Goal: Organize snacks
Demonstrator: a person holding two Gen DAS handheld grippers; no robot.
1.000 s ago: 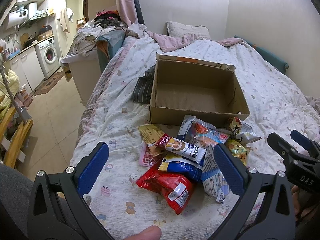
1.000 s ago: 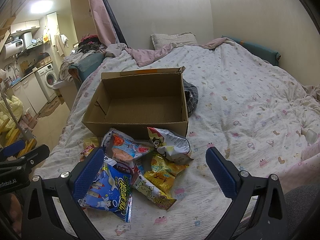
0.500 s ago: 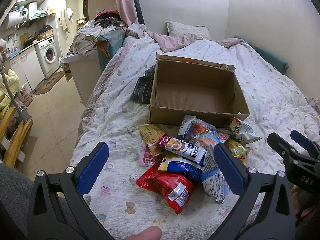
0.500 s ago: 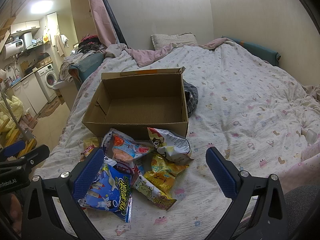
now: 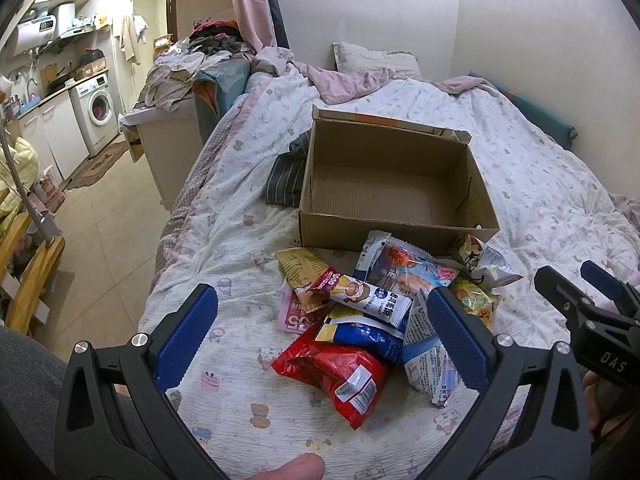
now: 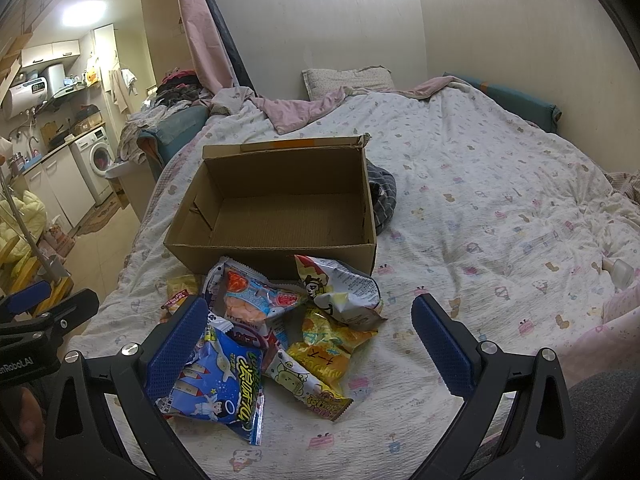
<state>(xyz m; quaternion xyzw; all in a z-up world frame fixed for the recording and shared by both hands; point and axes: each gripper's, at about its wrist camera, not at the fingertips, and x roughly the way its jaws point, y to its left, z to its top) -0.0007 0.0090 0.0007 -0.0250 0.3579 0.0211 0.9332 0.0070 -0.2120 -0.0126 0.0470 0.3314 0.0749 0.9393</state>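
the task is not started: the open brown cardboard box [image 6: 276, 204] on the bed is empty, the colourful snack packets [image 6: 276, 332] lie before it, both the left gripper [image 5: 320, 340] and right gripper [image 6: 308, 340] spread wide, holding nothing.

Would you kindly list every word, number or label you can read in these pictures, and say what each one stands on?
"DAS": on the right gripper body, left wrist view.
"nRobot.AI", cut off at the frame edge: on the left gripper body, right wrist view.
"35", upside down: on the pink packet.
The print on the other snack packets, including the red packet and the blue packet, is too small or stylised to read reliably.
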